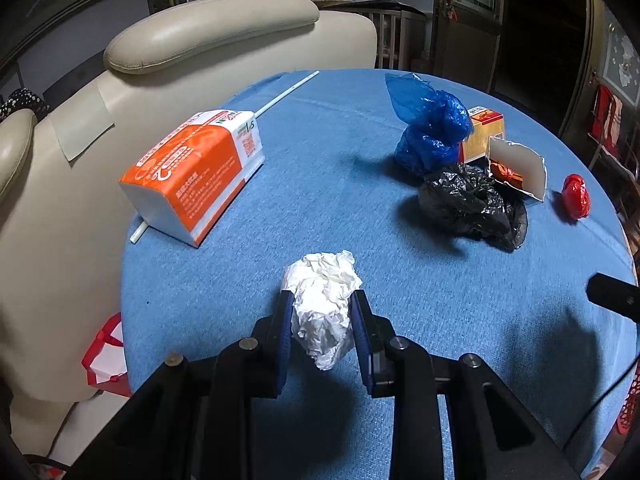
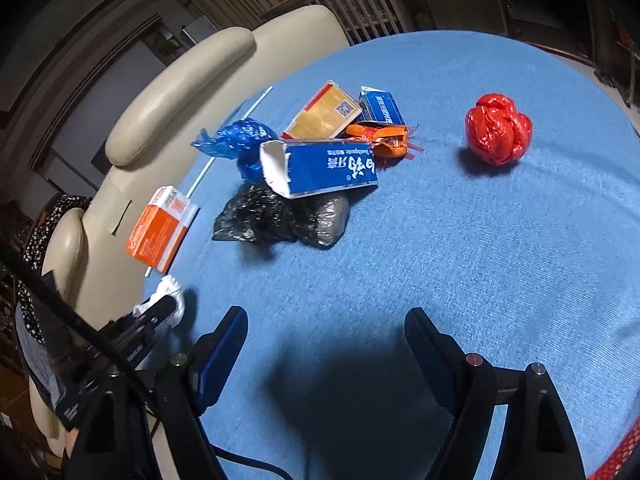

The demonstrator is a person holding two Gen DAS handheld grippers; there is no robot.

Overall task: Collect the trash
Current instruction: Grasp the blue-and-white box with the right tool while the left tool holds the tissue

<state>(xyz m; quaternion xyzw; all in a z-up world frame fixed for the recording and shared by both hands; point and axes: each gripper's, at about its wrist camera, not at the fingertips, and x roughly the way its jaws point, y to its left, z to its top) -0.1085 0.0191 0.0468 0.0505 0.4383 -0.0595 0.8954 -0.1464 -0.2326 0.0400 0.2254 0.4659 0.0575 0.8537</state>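
While the crumpled white paper wad (image 1: 324,304) is pinched between the jaws of the left gripper (image 1: 323,320), it is carried just above the blue-covered table (image 1: 360,208), near its left edge, and it is seen again at the lower left of the right wrist view (image 2: 170,300). No bin is shown in either view, so where the wad is to be dropped cannot be told. The jaws of the right gripper (image 2: 326,344) are spread wide with nothing between them. From those open jaws the remaining trash lies ahead: the red plastic ball (image 2: 498,128) ahead and to the right, well apart from the rest, and the pile ahead and slightly left. The right hand is judged the nearer to both. In the pile are counted one torn blue toothpaste box (image 2: 332,168), its long axis running across the view, one smaller blue box (image 2: 380,108), one yellow box (image 2: 324,114), one orange wrapper (image 2: 380,140), one blue bag (image 2: 240,140) and one black bag (image 2: 280,216). Beyond these, one orange tissue pack (image 1: 196,168) rests on one white straw (image 1: 288,92).
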